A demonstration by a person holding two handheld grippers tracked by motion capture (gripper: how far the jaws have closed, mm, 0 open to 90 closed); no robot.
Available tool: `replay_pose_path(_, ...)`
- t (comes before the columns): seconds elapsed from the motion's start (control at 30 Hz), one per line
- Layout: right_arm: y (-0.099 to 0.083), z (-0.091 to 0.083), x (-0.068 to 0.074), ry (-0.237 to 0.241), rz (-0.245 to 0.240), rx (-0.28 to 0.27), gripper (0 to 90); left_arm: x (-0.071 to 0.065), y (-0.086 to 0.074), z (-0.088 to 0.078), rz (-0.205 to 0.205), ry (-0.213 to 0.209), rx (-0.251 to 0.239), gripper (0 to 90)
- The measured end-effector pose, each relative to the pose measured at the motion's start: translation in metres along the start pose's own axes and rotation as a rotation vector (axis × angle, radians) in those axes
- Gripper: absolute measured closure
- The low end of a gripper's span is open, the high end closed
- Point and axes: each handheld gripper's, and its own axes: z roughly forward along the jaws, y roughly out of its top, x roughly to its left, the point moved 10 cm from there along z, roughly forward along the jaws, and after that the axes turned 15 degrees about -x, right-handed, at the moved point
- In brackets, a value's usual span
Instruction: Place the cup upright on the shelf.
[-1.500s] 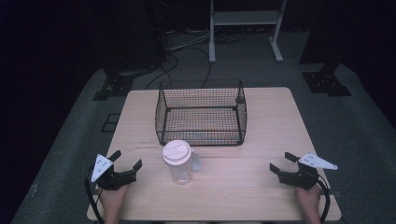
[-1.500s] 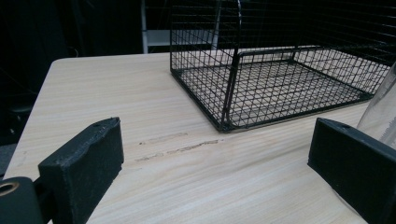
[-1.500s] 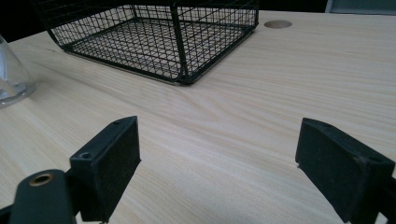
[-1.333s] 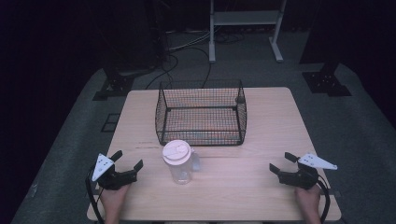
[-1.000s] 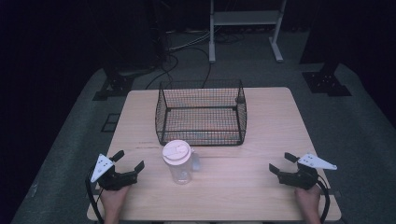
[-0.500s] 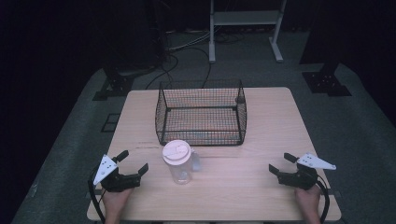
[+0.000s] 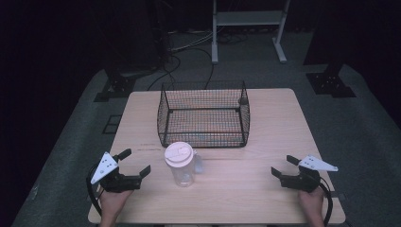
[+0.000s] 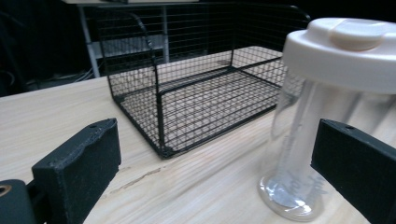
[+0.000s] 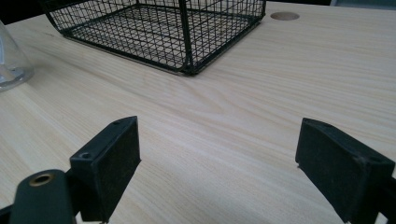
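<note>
Since a moment ago the left gripper (image 7: 134,165) has swung toward the lidded clear cup (image 7: 179,163), jaws apart; the right gripper (image 7: 285,166) waits agape; the cup stands before the wire basket (image 7: 204,115); grip its body squarely below the lid.

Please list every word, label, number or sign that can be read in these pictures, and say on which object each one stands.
There is no readable text.
The clear cup and its cream lid are plain, with no print.
The black wire basket, the wooden table and both grippers' black jaws carry no label or number.
</note>
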Motion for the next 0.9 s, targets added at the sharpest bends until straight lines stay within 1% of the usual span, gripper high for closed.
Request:
replay_pose_path(0.13,0.0,0.0,0.0,0.001,0.0,0.001,12.9,-0.003,0.006,-0.002,-0.001,-0.01,-0.004,0.0)
replay_pose_path(0.17,0.0,0.0,0.0,0.001,0.001,0.001,12.8,-0.005,0.008,-0.003,-0.003,-0.018,-0.003,0.0)
replay_pose_path(0.2,0.0,0.0,0.0,0.001,0.002,0.001,12.8,-0.007,0.012,-0.004,0.004,-0.033,-0.001,0.0)
replay_pose_path(0.27,0.0,0.0,0.0,0.001,0.002,0.002,12.8,-0.009,0.014,-0.005,0.005,-0.038,-0.001,0.0)
replay_pose_path(0.3,0.0,0.0,0.0,0.001,0.002,0.002,12.9,-0.011,0.017,-0.006,0.016,-0.053,0.008,0.0)
replay_pose_path(0.33,0.0,0.0,0.0,0.001,0.002,0.002,12.8,-0.011,0.017,-0.006,0.016,-0.053,0.008,0.0)
replay_pose_path(0.4,0.0,0.0,0.0,0.001,0.001,0.002,12.8,-0.015,0.02,-0.006,0.012,-0.069,0.015,0.0)
replay_pose_path(0.57,0.0,0.0,0.0,0.003,0.001,0.001,12.8,-0.021,0.026,-0.005,0.03,-0.117,0.052,0.0)
replay_pose_path(0.73,0.0,0.0,0.0,0.006,0.001,0.0,12.8,-0.029,0.036,-0.002,0.042,-0.157,0.069,0.0)
replay_pose_path(0.8,0.0,0.0,0.0,0.006,0.003,0.002,12.9,-0.035,0.041,0.001,0.058,-0.187,0.082,0.0)
replay_pose_path(0.83,0.0,0.0,0.0,0.006,0.003,0.002,12.9,-0.035,0.041,0.001,0.058,-0.187,0.082,0.0)
replay_pose_path(0.9,0.0,0.0,0.001,0.008,0.003,0.001,12.8,-0.039,0.043,0.003,0.061,-0.205,0.089,0.0)
